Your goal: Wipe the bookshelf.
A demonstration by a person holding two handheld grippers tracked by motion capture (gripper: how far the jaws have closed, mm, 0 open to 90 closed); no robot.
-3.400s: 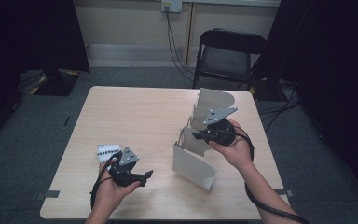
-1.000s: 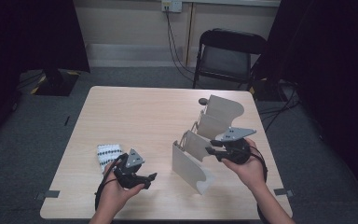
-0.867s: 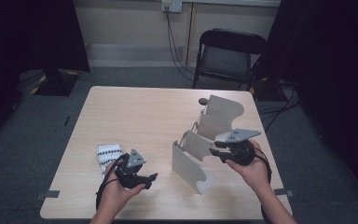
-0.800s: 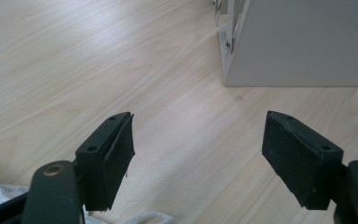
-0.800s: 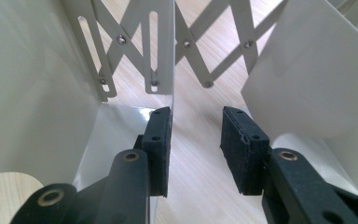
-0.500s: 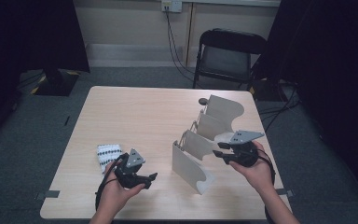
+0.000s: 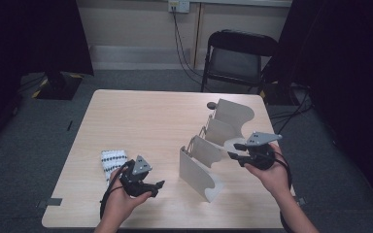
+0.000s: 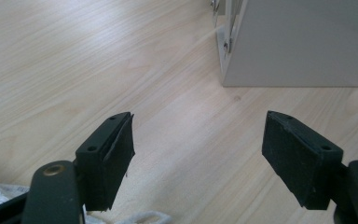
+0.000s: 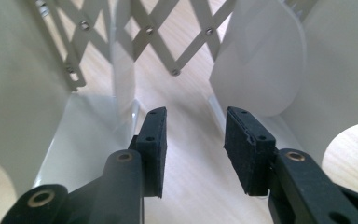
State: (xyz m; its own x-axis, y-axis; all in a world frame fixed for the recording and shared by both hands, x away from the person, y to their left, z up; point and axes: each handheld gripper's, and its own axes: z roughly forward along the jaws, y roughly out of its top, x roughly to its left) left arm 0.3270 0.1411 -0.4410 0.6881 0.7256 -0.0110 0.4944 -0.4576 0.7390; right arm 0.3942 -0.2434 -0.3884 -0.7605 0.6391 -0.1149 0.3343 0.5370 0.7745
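Standing on the right half of the counter (image 7: 141, 116), an expandable grey rack (image 7: 209, 145) is seen, made of several upright panels with rounded tops joined at the far side by a riveted scissor lattice. Its compartments are open at the top and nothing is seen lying in them; bare wood shows between the panels in the right gripper view. The right gripper (image 7: 237, 150) is held at the rack's right side, level with the middle panels, and its fingers (image 9: 154, 144) are pointed into the gap between two panels (image 9: 265, 60). They are partly spread and have just been opening; nothing is pinched between them and neither pad is pressed on a panel. The left gripper (image 7: 156, 187) is held low over the near left part of the counter, well apart from the rack, with its fingers (image 8: 114, 154) spread wide over bare wood and nothing between them. Just to its left a small white cloth with dark dots (image 7: 112, 159) is laid flat. Ample open room is left across the far left and middle of the counter, while the rack's far panel is set close to the right far corner. The counter is pale, smooth wood-grain laminate; the rack's panels are thin, matt and sheet-like.
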